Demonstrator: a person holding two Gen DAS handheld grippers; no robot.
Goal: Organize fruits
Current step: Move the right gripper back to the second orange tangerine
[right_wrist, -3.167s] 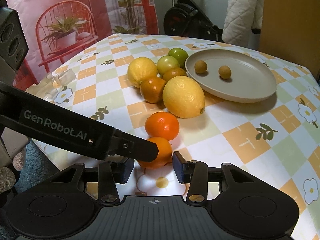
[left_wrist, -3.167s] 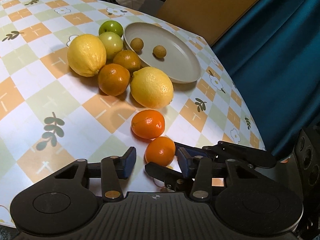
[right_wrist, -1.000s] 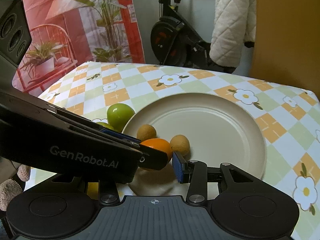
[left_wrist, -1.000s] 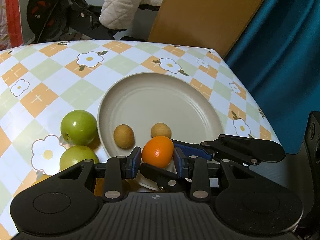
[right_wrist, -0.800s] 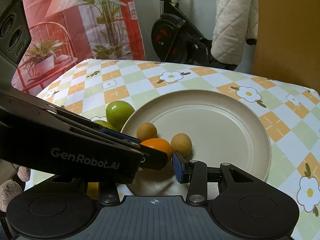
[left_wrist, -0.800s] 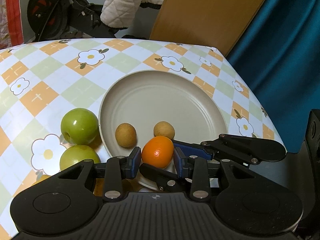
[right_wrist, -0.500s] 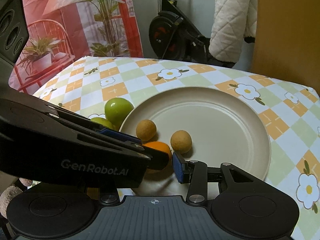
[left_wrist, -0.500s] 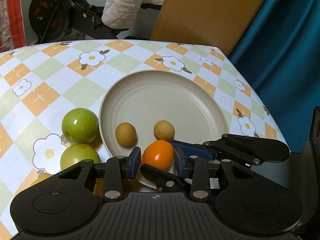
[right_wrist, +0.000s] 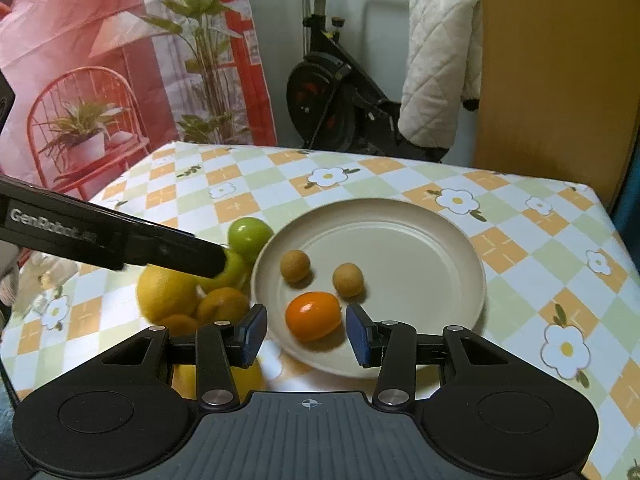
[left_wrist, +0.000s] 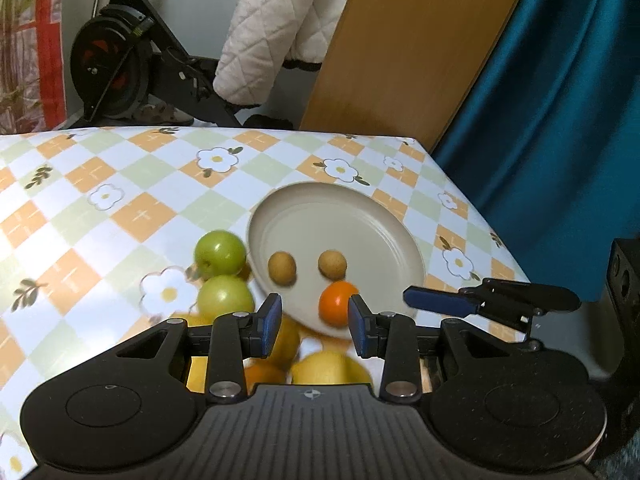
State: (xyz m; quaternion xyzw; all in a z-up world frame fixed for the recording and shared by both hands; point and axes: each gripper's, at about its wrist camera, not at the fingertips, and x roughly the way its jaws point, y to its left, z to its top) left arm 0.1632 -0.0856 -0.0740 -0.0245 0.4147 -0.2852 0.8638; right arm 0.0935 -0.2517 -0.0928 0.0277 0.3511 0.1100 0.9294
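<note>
A small orange (left_wrist: 338, 308) (right_wrist: 313, 316) lies on the near part of the beige plate (left_wrist: 400, 236) (right_wrist: 460, 248), next to two small brown round fruits (left_wrist: 282, 267) (left_wrist: 332, 264). My left gripper (left_wrist: 314, 326) hovers open just short of the plate, its pads clear of the orange. My right gripper (right_wrist: 306, 338) is open too, with the orange beyond its pads and untouched. One right finger (left_wrist: 440, 305) shows in the left wrist view. One left finger (right_wrist: 120, 240) crosses the right wrist view.
Two green apples (left_wrist: 219, 252) (left_wrist: 225, 295) sit left of the plate. Lemons (right_wrist: 166, 292) (left_wrist: 332, 370) and further oranges (right_wrist: 222, 304) lie near the table's front. Beyond the table are an exercise bike (right_wrist: 340, 112), a wooden panel (left_wrist: 400, 60) and a teal curtain (left_wrist: 560, 120).
The orange was pinched between my left pads above the plate; now it rests on the plate, free. Both grippers have drawn back and up, so the plate looks smaller.
</note>
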